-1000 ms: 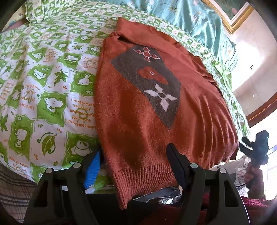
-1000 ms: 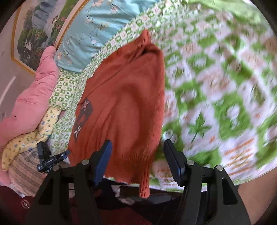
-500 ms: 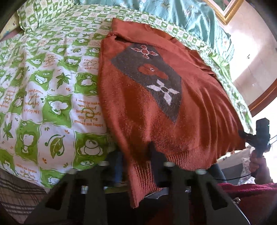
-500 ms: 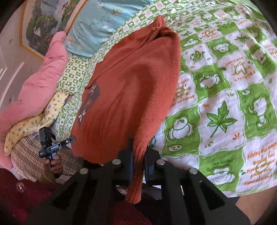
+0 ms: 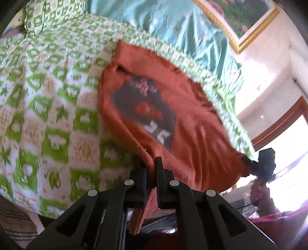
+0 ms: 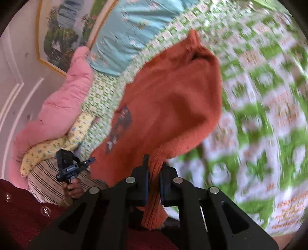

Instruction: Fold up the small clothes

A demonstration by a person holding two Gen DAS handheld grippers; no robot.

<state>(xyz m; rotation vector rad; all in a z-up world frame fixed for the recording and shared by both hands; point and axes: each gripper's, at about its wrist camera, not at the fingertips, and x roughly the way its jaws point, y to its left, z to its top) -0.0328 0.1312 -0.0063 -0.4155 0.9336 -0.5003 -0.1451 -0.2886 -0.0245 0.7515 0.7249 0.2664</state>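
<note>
An orange knitted sweater [image 5: 184,119] with a dark grey patch on its front lies on the green-and-white bedspread [image 5: 48,107]. My left gripper [image 5: 151,163] is shut on one bottom corner of its hem and holds it lifted. My right gripper [image 6: 154,163] is shut on the other bottom corner of the sweater [image 6: 169,107], whose ribbed hem hangs down between the fingers. The lower half of the sweater is raised off the bed between the two grippers. The collar end still rests on the bed. Both views are blurred by motion.
A teal quilt [image 5: 182,28] lies at the head of the bed below a framed picture [image 5: 236,17]. A pink quilt [image 6: 63,100], a yellow floral cloth [image 6: 55,144] and a striped pillow [image 6: 46,178] are heaped at the bed's side. The bed edge is just under both grippers.
Both grippers went from open around the hem corners to shut on them. They have since lifted the sweater's lower edge off the bed and moved it toward the collar.
</note>
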